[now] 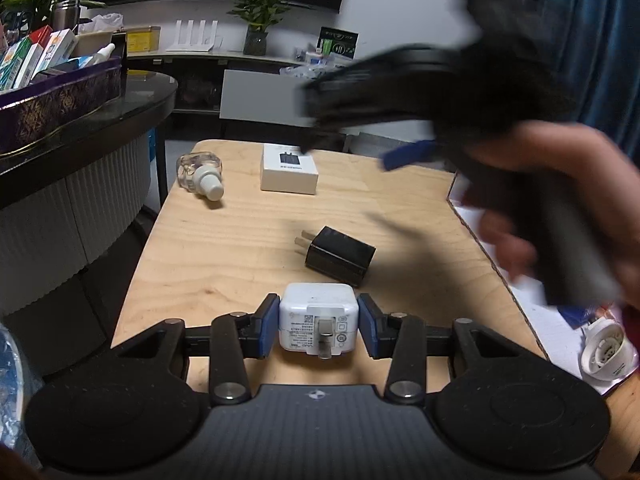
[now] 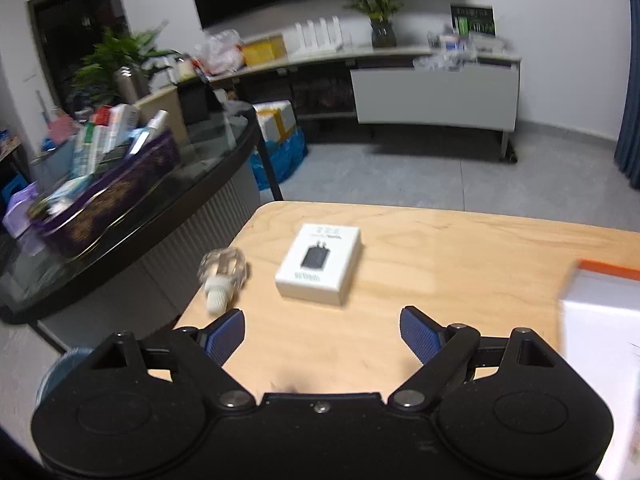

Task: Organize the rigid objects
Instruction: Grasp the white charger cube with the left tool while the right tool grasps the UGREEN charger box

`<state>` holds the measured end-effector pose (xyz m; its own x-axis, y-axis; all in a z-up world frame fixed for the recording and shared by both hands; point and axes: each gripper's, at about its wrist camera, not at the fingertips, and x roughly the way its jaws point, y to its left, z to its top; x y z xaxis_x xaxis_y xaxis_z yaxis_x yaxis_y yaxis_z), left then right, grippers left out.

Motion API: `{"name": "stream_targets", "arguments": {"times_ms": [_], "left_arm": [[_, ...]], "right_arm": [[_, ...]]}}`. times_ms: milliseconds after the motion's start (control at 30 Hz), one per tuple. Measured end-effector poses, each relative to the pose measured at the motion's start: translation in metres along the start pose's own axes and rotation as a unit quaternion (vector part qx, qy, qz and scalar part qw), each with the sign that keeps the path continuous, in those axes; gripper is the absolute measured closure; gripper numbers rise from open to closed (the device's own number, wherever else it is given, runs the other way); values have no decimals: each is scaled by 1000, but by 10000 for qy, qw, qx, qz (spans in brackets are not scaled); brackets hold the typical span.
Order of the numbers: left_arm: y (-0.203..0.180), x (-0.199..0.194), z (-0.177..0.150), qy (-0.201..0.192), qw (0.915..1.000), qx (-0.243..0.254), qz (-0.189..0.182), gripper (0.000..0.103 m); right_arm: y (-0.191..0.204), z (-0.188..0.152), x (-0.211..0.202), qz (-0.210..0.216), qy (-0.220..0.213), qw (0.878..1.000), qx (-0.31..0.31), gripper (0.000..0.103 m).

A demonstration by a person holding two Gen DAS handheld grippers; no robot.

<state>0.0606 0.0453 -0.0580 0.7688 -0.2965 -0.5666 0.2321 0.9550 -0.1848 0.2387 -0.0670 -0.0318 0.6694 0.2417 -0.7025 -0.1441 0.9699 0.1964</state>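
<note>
1. Closest to the camera: the left claw (image 1: pixel 319 326) has its blue pads right against both sides of a white charger (image 1: pixel 318 322), looks clamped on it, low over the near edge of the table (image 1: pixel 224 248).
2. Going left to right, a clear bottle (image 1: pixel 200 174) on its side, a white box (image 1: pixel 289 169) and a black charger (image 1: pixel 340 255) are loose on the table, so I'd say most of the sorting's left.
3. Far right, a white socket thing (image 1: pixel 604 354) already sits in a cardboard box (image 1: pixel 520 304).
4. Right claw (image 2: pixel 322 334) is wide open, holding nothing, hovering near the white box.
</note>
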Motion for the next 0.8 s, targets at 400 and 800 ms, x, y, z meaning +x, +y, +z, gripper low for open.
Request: {"name": "stream_targets", "arguments": {"times_ms": [400,800], "left_arm": [[21,9,6,9,9979,-642,-70,61],[15,-5,9,-10,9964,-840,132,61]], "right_arm": [[29,26,101,-905,349,9951,-210,33],[15,-10,-34,-674,-421,9950,-607,33]]}}
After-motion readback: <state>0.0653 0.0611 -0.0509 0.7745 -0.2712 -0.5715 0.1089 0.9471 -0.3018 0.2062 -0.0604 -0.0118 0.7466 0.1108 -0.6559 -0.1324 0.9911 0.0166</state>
